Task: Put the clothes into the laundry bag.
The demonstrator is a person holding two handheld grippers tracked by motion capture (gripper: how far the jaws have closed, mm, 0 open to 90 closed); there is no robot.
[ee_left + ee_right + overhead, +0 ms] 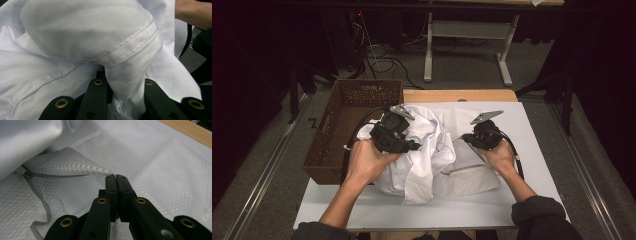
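White shirt (422, 150) bunched in left tool (398, 134)'s clamp, right tool (482, 136) pinching mesh bag (467, 180).

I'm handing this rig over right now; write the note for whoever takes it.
Left claw: shut on a fold of the white shirt, bunched mid-table.
Right claw: shut on the edge of the mesh bag at its unzipped opening; the bag lies flat on the white board.
Done: both grips set.
Left: shirt is not yet in the bag. Brown basket sits at the left.
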